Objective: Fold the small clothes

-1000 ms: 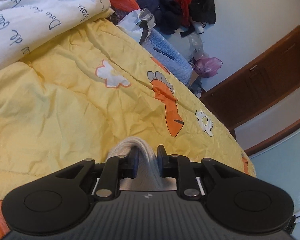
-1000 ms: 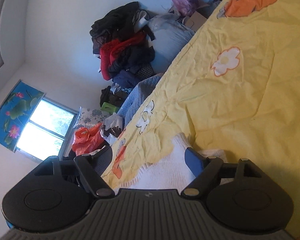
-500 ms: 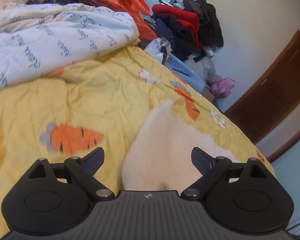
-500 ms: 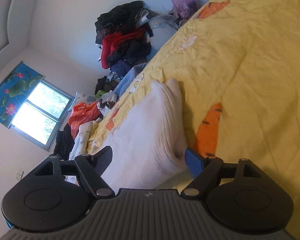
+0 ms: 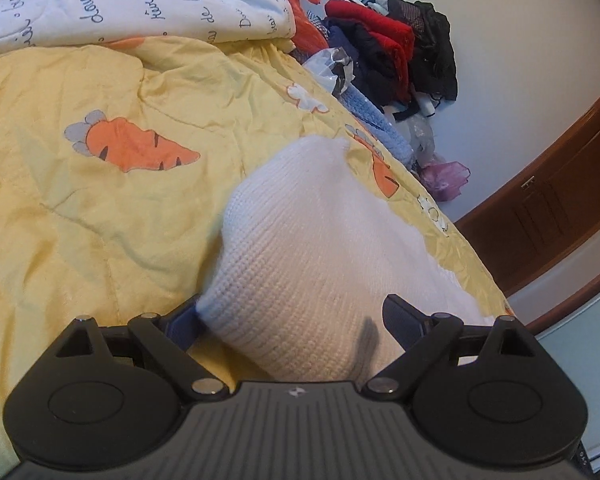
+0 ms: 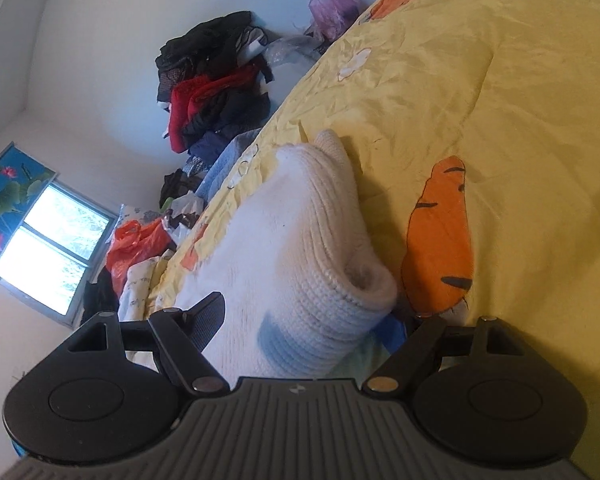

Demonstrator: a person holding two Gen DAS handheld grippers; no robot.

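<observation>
- Since a second ago our left gripper (image 5: 292,316) has let go: its jaws were pinched on a fold of the white knitted garment (image 5: 324,248) and have just been opening, and they now stand spread wide with the garment between them but not clamped.
- In the same span the garment has come into fuller view, from a small edge at the fingers to a broad folded bundle lying on the bed.
- Our right gripper (image 6: 312,320) also stands spread, much as it did before, with the rolled edge of the same white knitted garment (image 6: 300,248) lying between its fingers; the left finger (image 6: 208,312) looks clear of the knit, and we cannot tell whether the blue-padded right finger (image 6: 392,328) touches it.
- The garment rests on the yellow quilt (image 5: 100,208), which is printed with orange carrots (image 5: 132,148) and white flowers.
- In the right wrist view a large carrot print (image 6: 440,240) lies just right of the garment's rolled end.
- At the far left of the left wrist view, a white duvet with script lettering (image 5: 132,4) lies on the quilt.
- Beyond the bed's far edge, a heap of dark and red clothes (image 5: 392,48) is piled against the wall, with an orange plastic bag (image 5: 300,4) near it.
- A brown wooden door (image 5: 556,200) stands at the far right, and a window (image 6: 48,256) shows in the right wrist view.
</observation>
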